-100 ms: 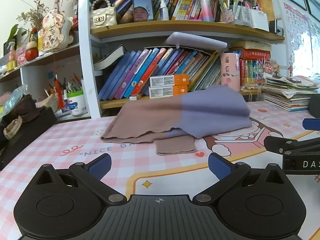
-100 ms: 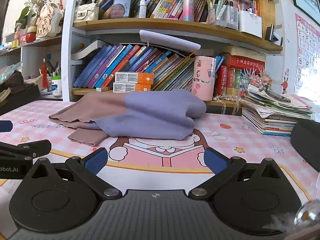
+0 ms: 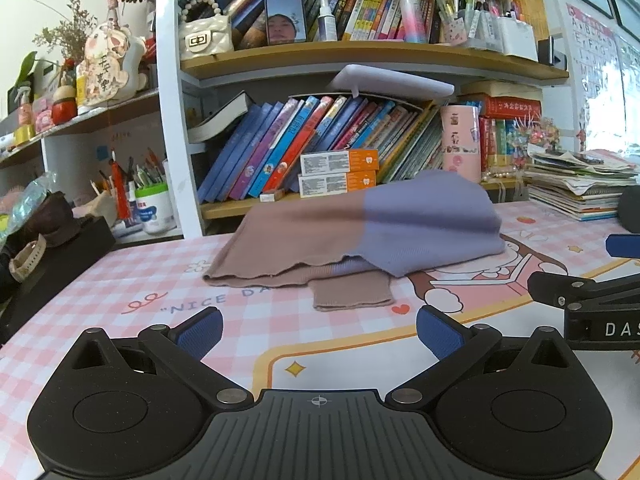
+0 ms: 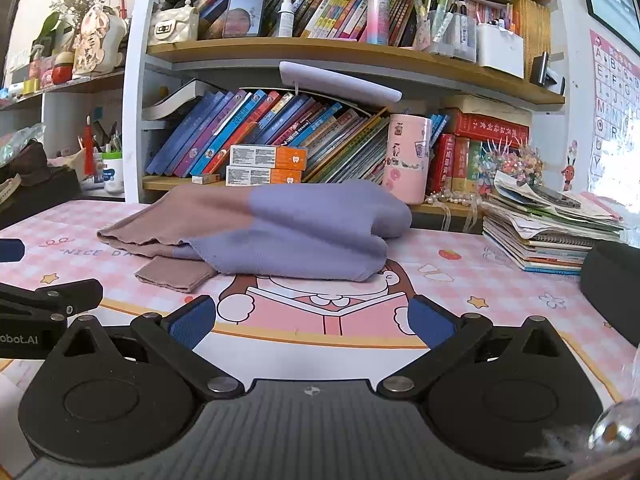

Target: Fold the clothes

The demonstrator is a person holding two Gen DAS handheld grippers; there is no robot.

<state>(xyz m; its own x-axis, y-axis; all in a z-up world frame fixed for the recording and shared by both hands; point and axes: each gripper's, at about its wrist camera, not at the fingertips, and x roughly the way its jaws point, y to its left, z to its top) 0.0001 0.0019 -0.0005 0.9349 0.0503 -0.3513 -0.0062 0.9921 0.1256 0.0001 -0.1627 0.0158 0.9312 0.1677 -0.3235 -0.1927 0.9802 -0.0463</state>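
- Pink checked cartoon table mat [image 3: 120, 344], crammed white-and-wood bookshelf [image 3: 360, 60] behind.
- Left gripper [image 3: 318, 330] spread, empty.
- Brown-and-lilac knit garment [image 3: 360, 236], bundled, lies mid-table, apart from both grippers.
- Right gripper [image 4: 312, 320] spread, empty.
- Best: pinch hem corners, pull flat first.

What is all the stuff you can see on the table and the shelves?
garment: one, brown and purple, lying in a loose heap on the table, nothing gripping it
table mat: one, pink checked with a cartoon picture, covers the table
orange-and-white boxes: two, stacked on the lower shelf behind the garment
pink cup: one, upright on the lower shelf
leaning books: many, mostly blue and purple, lower shelf
paper stack: one pile, mixed colours, table's right side
white handbag: one, upper shelf
pen pot: one, white with green rim, left of the shelf unit
left gripper: one, black with blue pads, open, empty
right gripper: one, same colours, open, empty
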